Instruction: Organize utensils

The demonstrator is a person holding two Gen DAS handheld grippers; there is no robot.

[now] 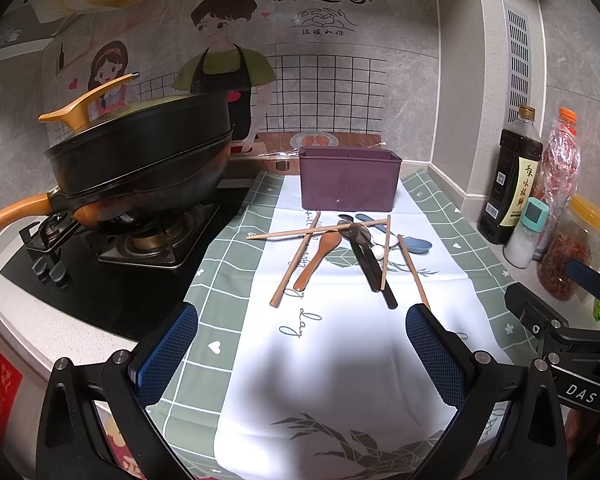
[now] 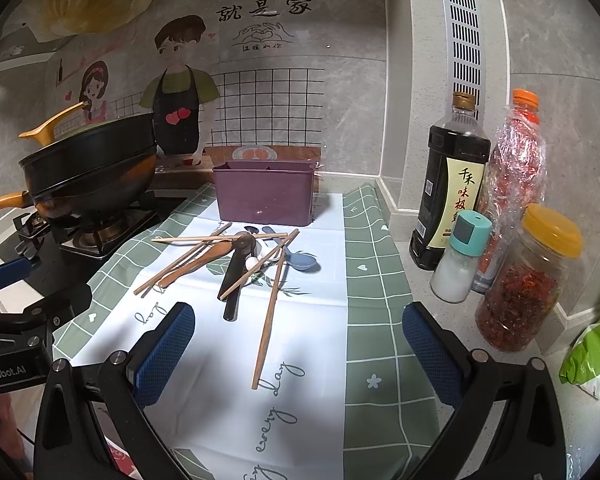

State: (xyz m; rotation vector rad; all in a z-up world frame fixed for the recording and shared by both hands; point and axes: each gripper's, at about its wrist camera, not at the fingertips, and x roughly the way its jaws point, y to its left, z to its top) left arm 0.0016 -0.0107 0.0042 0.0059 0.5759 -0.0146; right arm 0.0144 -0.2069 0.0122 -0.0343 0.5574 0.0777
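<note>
Four wooden chopsticks and roughly five spoons piled before one purple plastic box; left gripper and right gripper fingers wide apart, holding nothing.

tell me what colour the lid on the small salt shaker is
Teal, a pale blue-green, on the small salt shaker; it shows best in the right wrist view.

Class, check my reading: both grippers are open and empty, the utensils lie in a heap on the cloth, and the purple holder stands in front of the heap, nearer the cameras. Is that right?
One detail is wrong. The purple holder stands behind the utensil heap, toward the wall, not nearer the cameras; the left wrist view shows it. The rest holds: the left gripper and the right gripper are open and empty.
</note>
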